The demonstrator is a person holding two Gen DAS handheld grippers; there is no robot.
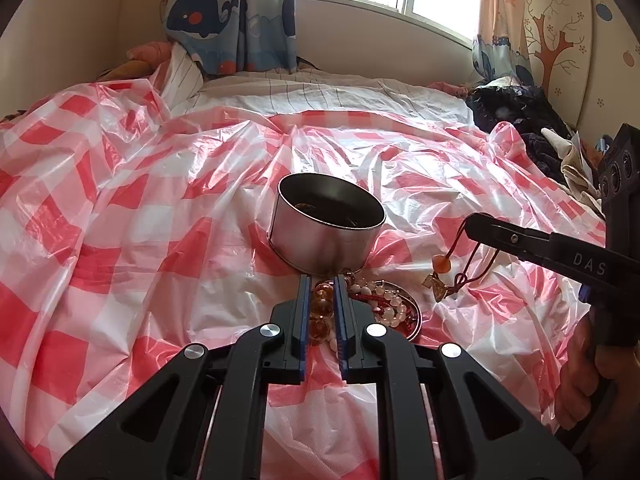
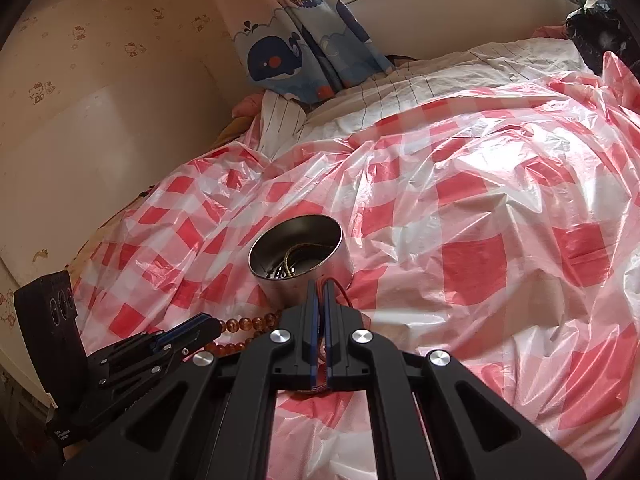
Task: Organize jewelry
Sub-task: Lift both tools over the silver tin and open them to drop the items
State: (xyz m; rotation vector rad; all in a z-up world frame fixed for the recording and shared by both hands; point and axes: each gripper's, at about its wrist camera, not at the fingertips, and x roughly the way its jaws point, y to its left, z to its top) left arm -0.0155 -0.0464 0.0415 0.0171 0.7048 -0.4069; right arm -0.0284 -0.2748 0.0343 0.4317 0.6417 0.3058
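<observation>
Amber beads (image 1: 322, 307) seemingly pinched in left claw (image 1: 322, 280).

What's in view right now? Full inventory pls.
Metal tin: one, silver, open, mid-sheet, a chain inside.
Amber bead string: one, orange, between the left jaws.
Lid: one, silver, near side of tin, white-bead piece on it.
Red cord pendant: one, red with gold charm, hanging from the right jaws.
Checked plastic sheet: one, red-white, over the bed.
Whale curtain: blue, at the window.
Left gripper: shut on beads.
Right gripper: shut on cord.
</observation>
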